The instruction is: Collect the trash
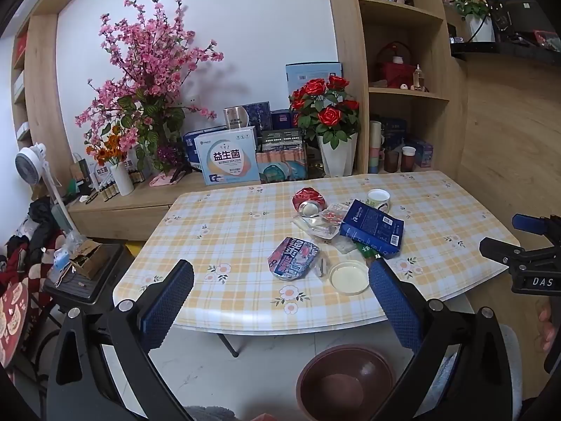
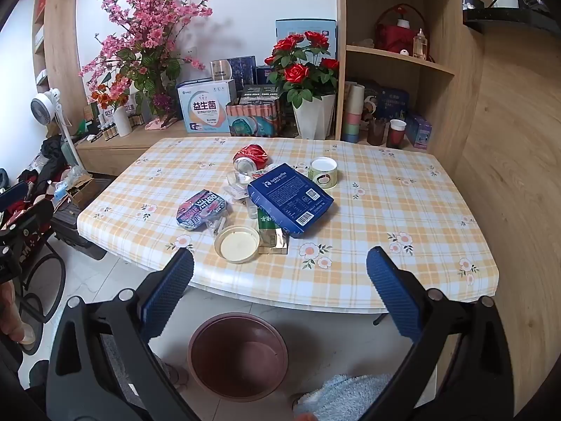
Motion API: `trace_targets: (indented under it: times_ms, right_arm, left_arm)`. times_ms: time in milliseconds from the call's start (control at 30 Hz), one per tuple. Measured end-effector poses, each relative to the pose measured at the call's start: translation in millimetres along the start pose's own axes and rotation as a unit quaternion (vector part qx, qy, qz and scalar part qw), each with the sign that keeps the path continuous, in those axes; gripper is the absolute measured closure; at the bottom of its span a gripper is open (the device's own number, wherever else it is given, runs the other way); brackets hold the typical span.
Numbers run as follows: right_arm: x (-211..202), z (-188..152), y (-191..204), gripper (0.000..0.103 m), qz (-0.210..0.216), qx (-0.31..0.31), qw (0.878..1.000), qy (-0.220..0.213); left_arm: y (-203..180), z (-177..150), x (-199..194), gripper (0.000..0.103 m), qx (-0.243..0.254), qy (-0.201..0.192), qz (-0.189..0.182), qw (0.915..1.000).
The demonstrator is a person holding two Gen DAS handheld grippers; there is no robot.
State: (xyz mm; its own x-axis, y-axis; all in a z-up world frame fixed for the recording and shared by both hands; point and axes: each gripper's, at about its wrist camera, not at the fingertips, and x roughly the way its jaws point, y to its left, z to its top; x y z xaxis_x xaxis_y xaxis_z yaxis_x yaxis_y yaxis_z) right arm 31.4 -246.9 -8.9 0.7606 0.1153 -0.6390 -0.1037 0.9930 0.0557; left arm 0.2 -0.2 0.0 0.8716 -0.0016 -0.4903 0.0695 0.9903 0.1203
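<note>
Behind the counter's far edge runs a low wooden ledge [image 2: 115, 144] — on it a tall spray of pink blossom [image 2: 150, 17], a white probiotic box [image 2: 205, 107] and red roses in a white faceted pot [image 2: 313, 115]. At the ledge's left end stands a small white fan [image 2: 44, 105]. To the right, a wooden shelf unit [image 2: 399, 58] holds stacked pastel cups [image 2: 353, 114] — higher up, a red basket [image 2: 396, 35].

The desk [image 2: 385, 217] carries a yellow plaid, flower-printed cover. Resting on it in a central cluster: a crushed red can [image 2: 251, 157], a blue box [image 2: 290, 199], a paper cup [image 2: 323, 172], a round lid [image 2: 237, 244], a crumpled wrapper [image 2: 201, 209]. A brown bin [image 2: 238, 356] stands on the floor [image 2: 315, 329] below the desk's near edge.
</note>
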Motion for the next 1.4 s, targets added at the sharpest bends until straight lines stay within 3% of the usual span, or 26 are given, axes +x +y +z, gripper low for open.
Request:
trace_targets:
  times_ms: [1400]
  right_arm:
    - [-3.3, 1.7, -0.2, 0.006, -0.002, -0.002, 1.000, -0.006]
  left_arm:
    - [3.3, -0.4, -3.2, 0.005, -0.002, -0.004, 0.000, 1.0000]
